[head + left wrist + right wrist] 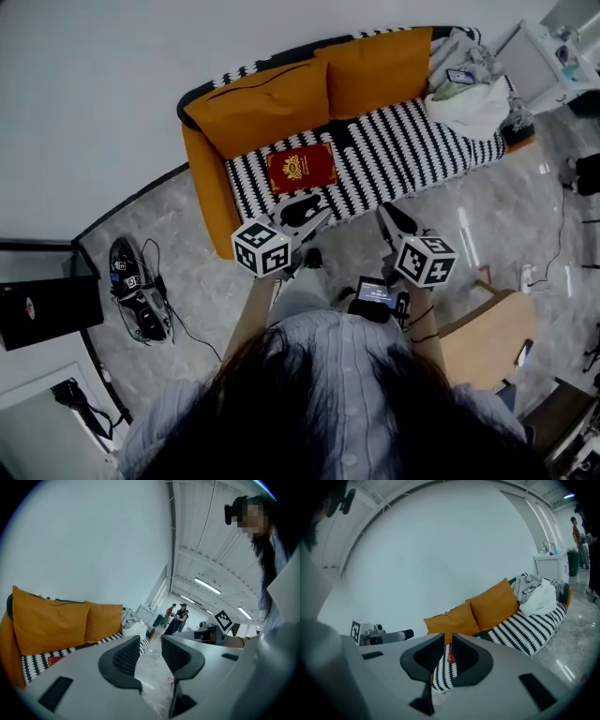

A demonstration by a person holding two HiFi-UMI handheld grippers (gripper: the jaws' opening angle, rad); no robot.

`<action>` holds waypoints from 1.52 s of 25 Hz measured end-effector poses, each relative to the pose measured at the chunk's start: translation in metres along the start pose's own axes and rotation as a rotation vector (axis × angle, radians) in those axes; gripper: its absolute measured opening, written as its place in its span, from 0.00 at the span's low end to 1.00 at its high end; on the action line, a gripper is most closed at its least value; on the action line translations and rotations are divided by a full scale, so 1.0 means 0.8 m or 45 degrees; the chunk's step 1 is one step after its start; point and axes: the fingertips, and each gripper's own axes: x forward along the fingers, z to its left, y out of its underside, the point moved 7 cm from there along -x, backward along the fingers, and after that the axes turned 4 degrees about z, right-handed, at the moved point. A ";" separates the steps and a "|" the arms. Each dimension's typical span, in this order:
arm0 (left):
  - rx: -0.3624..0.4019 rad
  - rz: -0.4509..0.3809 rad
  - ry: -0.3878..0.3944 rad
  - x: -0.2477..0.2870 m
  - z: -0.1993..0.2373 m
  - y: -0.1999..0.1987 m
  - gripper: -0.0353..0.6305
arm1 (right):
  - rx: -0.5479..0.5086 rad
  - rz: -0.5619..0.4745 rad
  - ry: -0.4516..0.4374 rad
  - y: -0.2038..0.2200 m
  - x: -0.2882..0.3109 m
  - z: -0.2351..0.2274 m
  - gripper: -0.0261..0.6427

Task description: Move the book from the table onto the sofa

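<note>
the left hand-held gripper has its jaws partly apart with nothing between the pads, only floor and distant room showing through the gap in its own view. the right hand-held gripper stands with its jaws nearly together, a narrow slit left, and it too grips nothing; through that slit shows a strip of striped sofa cover and a sliver of red.

both point away from the person toward the sofa. the red book lies flat on the striped seat, just in front of the orange cushions, its longer edges running along the sofa's length. it sits just beyond the left one's tips; the right one is further off to the side. judged from this, the book is already placed, and neither needs to reach for it.
</note>
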 end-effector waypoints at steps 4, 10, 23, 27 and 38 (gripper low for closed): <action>0.003 -0.006 -0.023 0.011 -0.032 0.012 0.28 | 0.013 -0.005 -0.007 0.014 -0.038 -0.019 0.13; 0.021 0.027 -0.032 0.021 -0.082 0.042 0.28 | 0.016 -0.010 -0.008 0.044 -0.083 -0.039 0.13; 0.058 0.056 -0.061 0.003 -0.174 0.104 0.28 | 0.031 -0.034 -0.015 0.096 -0.172 -0.060 0.12; 0.059 0.047 -0.068 -0.003 -0.184 0.112 0.28 | 0.025 -0.048 -0.008 0.100 -0.185 -0.064 0.12; 0.079 0.026 -0.083 -0.016 -0.193 0.113 0.28 | 0.007 -0.064 -0.013 0.104 -0.195 -0.058 0.12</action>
